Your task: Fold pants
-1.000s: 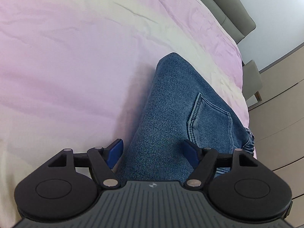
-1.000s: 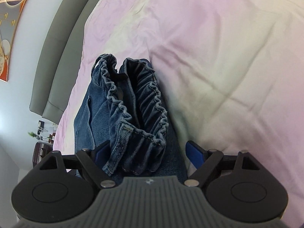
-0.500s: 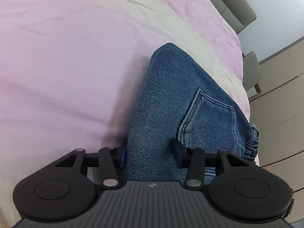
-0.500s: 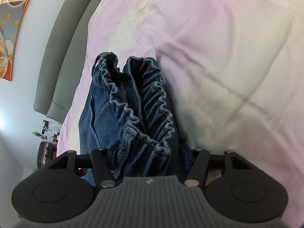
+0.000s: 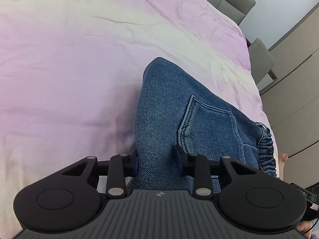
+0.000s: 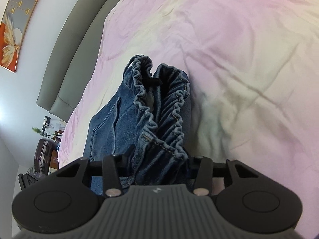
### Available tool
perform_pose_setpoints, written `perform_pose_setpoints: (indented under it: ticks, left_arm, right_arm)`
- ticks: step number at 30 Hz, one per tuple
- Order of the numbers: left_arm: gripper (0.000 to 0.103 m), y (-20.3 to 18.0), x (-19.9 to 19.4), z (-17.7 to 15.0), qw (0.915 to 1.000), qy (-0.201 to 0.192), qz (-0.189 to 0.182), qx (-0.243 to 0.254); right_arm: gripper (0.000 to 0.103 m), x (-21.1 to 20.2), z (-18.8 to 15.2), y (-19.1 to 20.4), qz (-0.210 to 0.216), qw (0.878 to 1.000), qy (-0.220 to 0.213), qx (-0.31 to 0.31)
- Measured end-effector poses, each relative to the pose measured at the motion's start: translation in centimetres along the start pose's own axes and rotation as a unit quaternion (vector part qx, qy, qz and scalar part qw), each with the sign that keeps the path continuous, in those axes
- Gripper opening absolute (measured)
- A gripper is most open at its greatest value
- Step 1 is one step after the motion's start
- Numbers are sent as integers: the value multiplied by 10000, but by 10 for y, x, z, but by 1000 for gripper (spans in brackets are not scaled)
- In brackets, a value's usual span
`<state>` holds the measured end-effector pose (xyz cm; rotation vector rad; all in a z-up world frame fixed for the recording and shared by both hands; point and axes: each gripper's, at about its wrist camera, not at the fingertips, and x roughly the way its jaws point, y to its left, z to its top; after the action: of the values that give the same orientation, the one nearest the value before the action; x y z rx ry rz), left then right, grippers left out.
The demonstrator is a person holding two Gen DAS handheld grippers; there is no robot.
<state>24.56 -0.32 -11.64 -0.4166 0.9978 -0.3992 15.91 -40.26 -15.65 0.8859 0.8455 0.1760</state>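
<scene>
Jeans [image 5: 175, 107] on the pink bed [image 5: 69, 69], long axis running away from both tongs: left tongs [image 5: 157, 159] closing on folded denim, right tongs [image 6: 157, 159] closing on the waistband [image 6: 169, 111].

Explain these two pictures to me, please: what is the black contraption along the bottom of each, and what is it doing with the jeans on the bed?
No robot here: a person holds a hand tool with two gripping fingers in each hand, and a wide-angle camera on each tool looks forward along its fingers. So the black shape at the bottom of each picture is the tool itself, seen from behind.

One picture comes from the left gripper, the other from the right gripper. Both look down at a pair of blue jeans lying folded on a bed with a pink cover.

The left gripper's jaws are closing on a fold of denim near the back pocket. The right gripper's jaws are closing on the bunched elastic waistband. Fabric fills the gap between both pairs of fingers, so each seems to have hold of the jeans, likely to make the next fold.
</scene>
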Motion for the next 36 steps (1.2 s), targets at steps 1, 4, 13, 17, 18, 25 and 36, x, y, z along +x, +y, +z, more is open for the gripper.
perform_pose_setpoints:
  ticks: [1, 4, 13, 17, 18, 25, 36]
  left_arm:
    - [34, -3, -5, -3, 10000, -18, -15, 22]
    - [33, -11, -21, -10, 9999, -51, -60, 81]
    - [31, -14, -72, -22, 9991, -359, -209, 80]
    - [31, 2, -102, -17, 9977, -650, -215, -18]
    - [31, 7, -110, -14, 9971, -732, -202, -37]
    - [31, 41, -174, 18, 9919, -1256, 173, 3]
    - [31, 108, -215, 73, 9805, -1688, 1002, 82]
  right_arm:
    - [41, -3, -3, 2, 9, 10000, 16, 6]
    - [41, -13, -11, 15, 2, 9999, 54, -86]
    - [40, -29, -31, 72, 127, 9979, 79, -627]
    - [40, -23, -36, 114, 272, 9947, 126, -982]
    - [39, -21, -37, 126, 322, 9935, 145, -1078]
    - [39, 24, -43, 228, 861, 9830, 390, -1574]
    - [39, 146, -79, 344, 1747, 9660, 832, -1717]
